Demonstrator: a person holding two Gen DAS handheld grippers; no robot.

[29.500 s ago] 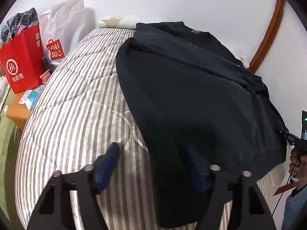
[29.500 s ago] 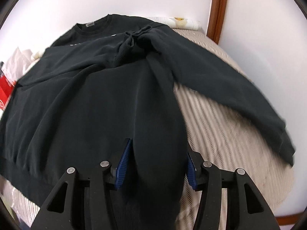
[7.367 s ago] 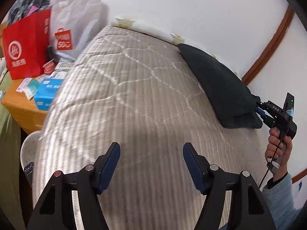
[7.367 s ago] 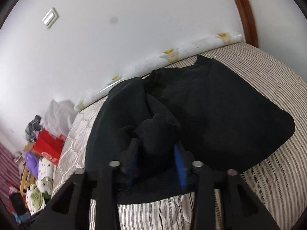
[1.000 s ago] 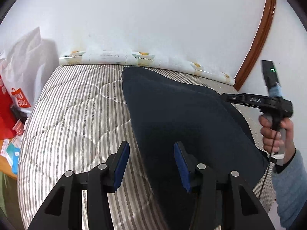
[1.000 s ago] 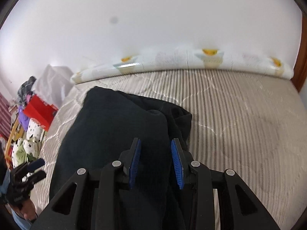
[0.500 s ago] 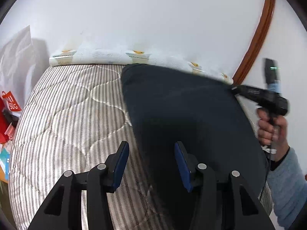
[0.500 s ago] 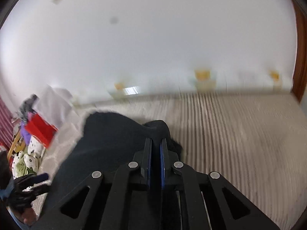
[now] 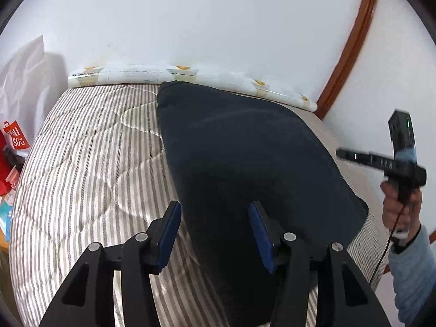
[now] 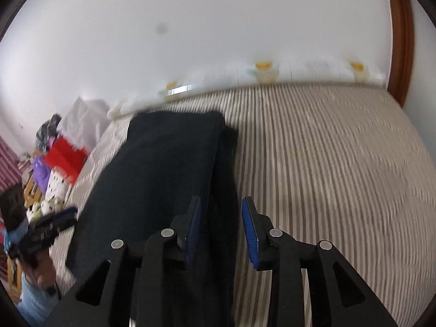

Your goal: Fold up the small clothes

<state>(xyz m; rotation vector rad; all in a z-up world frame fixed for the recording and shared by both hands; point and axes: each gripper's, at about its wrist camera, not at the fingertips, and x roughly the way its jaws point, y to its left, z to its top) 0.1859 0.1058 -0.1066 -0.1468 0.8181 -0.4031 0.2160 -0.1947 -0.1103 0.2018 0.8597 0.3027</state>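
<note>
A black sweatshirt (image 9: 245, 158) lies folded into a flat rectangle on the striped mattress (image 9: 81, 169). My left gripper (image 9: 215, 231) is open and empty just above the fold's near left edge. In the right wrist view the folded sweatshirt (image 10: 163, 174) lies flat, and my right gripper (image 10: 220, 226) is open over its right edge, holding nothing. The right gripper also shows in the left wrist view (image 9: 387, 160), lifted clear of the cloth at the right. The left gripper shows blurred in the right wrist view (image 10: 46, 231).
White walls close the far side, with a brown door frame (image 9: 351, 43) at the right. A rolled printed sheet (image 9: 190, 73) lies along the mattress head. Red and white shopping bags (image 9: 13, 136) and soft toys (image 10: 54, 190) stand beside the bed on the left.
My right gripper, shut on the sweatshirt's raised edge half a second ago, has opened and let it go. The cloth has dropped flat onto the fold. My left gripper stays open.
</note>
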